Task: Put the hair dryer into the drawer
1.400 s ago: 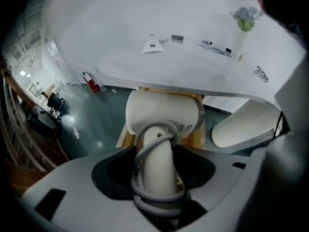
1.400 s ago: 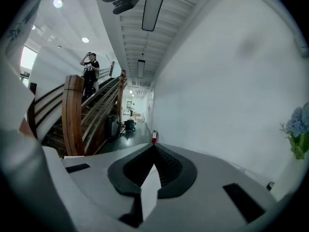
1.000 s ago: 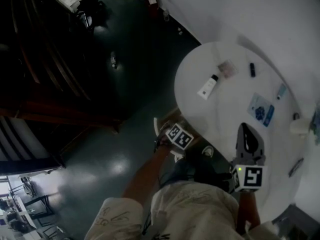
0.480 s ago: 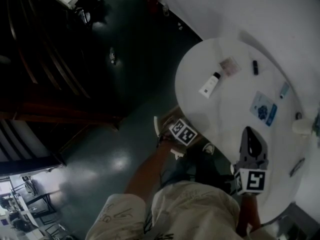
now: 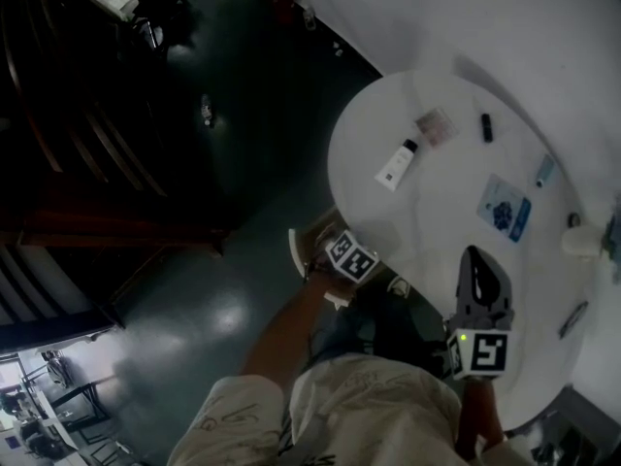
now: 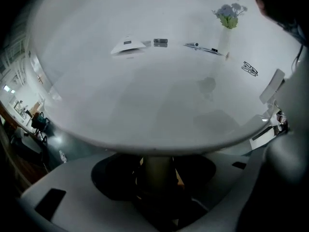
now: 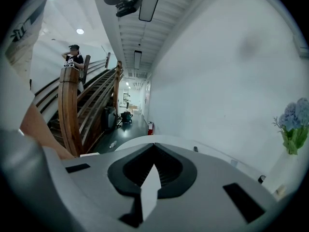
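Observation:
No hair dryer and no drawer shows in any view. My left gripper (image 5: 351,260) hangs beside the near edge of the round white table (image 5: 437,221), pointing steeply down. Its jaws stand apart in the left gripper view (image 6: 154,174), with only the table's dark pedestal (image 6: 157,170) seen between them. My right gripper (image 5: 473,257) is held over the table's near right part. Its jaws meet at the tip (image 7: 153,146) with nothing between them.
On the table lie a white tube (image 5: 393,166), a pinkish packet (image 5: 434,125), a blue packet (image 5: 505,207) and a white cup (image 5: 580,244). A vase of blue flowers (image 6: 227,21) stands at its far side. A wooden staircase (image 7: 77,110) rises behind.
My left gripper has drifted a little along the table's edge and slightly down. The right gripper has stayed where it was, still shut.

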`<state>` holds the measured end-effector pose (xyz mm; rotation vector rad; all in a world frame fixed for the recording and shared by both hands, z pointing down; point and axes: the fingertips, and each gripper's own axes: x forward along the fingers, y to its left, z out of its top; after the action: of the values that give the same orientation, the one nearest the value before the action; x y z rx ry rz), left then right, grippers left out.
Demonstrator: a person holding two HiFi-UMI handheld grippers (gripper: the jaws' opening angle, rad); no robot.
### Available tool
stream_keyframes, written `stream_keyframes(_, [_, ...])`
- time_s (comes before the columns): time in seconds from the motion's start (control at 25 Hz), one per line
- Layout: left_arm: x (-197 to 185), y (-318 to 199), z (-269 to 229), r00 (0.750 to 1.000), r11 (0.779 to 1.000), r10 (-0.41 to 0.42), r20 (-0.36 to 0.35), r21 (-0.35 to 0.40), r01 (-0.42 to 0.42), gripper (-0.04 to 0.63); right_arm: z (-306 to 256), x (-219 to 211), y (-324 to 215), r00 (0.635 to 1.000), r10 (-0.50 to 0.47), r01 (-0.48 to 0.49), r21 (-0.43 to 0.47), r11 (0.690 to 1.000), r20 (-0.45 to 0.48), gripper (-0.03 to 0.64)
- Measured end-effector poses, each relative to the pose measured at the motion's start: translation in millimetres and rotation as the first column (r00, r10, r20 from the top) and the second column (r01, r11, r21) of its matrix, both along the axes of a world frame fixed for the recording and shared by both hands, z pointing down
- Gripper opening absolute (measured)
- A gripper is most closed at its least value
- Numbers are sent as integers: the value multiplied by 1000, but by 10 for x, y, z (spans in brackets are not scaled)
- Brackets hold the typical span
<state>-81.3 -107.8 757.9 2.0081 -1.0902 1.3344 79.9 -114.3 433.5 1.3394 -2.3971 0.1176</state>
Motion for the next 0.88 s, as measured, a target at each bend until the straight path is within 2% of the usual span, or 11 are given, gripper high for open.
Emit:
stream_keyframes(0.32, [84,-2,155,997,997,20,-75,77,-15,253,73,55,57,1000,7,-8,-17,1000,-29,6])
stream_keyframes(0.48, [71,75,301,996,997,64,-67,57,-60,253,137,66,116,999,5,-7,-38,999,-52,6])
stream_keyframes(0.88, [88,17,527,995,998,70,-74,12,-70,255,246,-29,241,995,-20,14,-63,998,-93,6])
